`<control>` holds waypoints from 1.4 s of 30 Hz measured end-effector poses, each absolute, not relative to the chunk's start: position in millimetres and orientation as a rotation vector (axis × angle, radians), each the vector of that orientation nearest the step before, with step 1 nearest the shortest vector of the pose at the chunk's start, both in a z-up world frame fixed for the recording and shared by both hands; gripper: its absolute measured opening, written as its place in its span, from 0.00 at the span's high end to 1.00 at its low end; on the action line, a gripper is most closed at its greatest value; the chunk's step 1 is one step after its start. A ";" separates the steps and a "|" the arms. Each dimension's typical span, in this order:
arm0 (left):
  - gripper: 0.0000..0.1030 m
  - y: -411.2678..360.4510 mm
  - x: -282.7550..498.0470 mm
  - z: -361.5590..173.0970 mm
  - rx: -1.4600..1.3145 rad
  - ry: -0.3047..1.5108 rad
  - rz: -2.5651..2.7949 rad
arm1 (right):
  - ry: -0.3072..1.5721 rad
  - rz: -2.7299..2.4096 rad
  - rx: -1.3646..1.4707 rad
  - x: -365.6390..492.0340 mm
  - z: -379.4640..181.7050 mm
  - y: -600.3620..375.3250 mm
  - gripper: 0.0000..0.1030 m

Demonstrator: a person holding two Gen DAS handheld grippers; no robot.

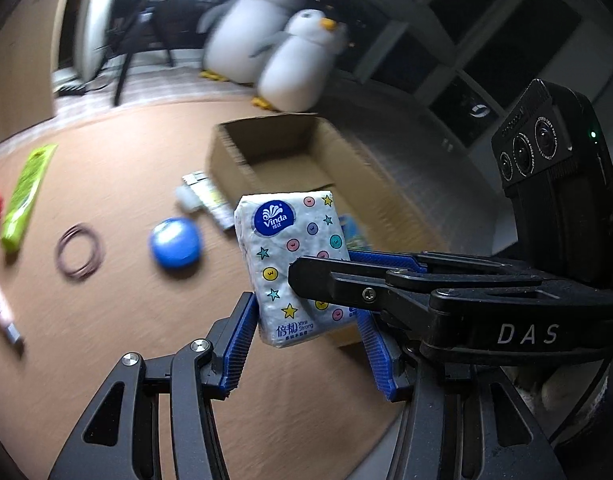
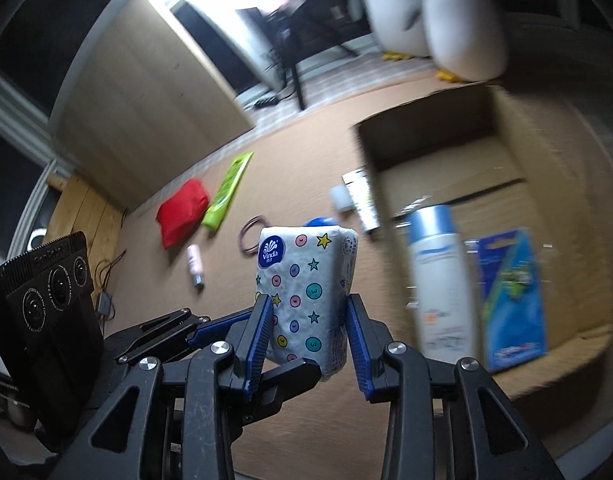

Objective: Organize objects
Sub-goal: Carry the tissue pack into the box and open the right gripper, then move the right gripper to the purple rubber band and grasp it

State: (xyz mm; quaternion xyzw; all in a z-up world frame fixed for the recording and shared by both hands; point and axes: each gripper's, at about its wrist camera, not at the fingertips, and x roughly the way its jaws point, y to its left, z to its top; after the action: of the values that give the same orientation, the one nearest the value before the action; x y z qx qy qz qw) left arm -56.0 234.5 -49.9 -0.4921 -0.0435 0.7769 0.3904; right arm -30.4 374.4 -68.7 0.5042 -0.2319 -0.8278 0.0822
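- The Vinda tissue pack [image 1: 290,264] is wrapped in thin glossy plastic film, slightly crinkled, printed with stars and dots.
- The left gripper [image 1: 302,340] and the right gripper [image 2: 308,332] have matt black plastic frames, ribbed blue pads [image 2: 260,340] and shiny metal screws.
- The cardboard box [image 1: 386,196] is matt brown corrugated board with rough cut edges.
- The floor mat [image 1: 106,184] looks like matt tan fibre, finely textured.
- The spray can [image 2: 442,276] has a smooth, satin white body and a pale blue cap.
- The red pouch [image 2: 182,212] looks like soft cloth.
- The green packet [image 2: 226,196] is glossy plastic.
- The penguin toys [image 1: 282,40] are fuzzy plush.
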 end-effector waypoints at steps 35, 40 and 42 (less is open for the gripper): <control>0.44 229.0 -62.7 -55.4 -1.307 -0.048 2.058 | -0.568 -2.629 1.486 -34.9 -55.6 397.5 0.54; 0.42 174.5 -62.8 -63.6 -1.360 -0.093 2.132 | -0.442 -2.608 1.471 -56.3 -57.8 360.2 0.51; 0.42 147.4 -62.3 -67.5 -1.386 -0.125 2.168 | -0.405 -2.595 1.455 -67.3 -61.1 345.1 0.51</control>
State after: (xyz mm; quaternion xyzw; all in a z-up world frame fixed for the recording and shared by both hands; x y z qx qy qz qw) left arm -62.3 147.4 -67.5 -0.5166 -0.0467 0.8082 0.2788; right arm -67.3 345.1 -61.1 0.4834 -0.1346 -0.8622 0.0694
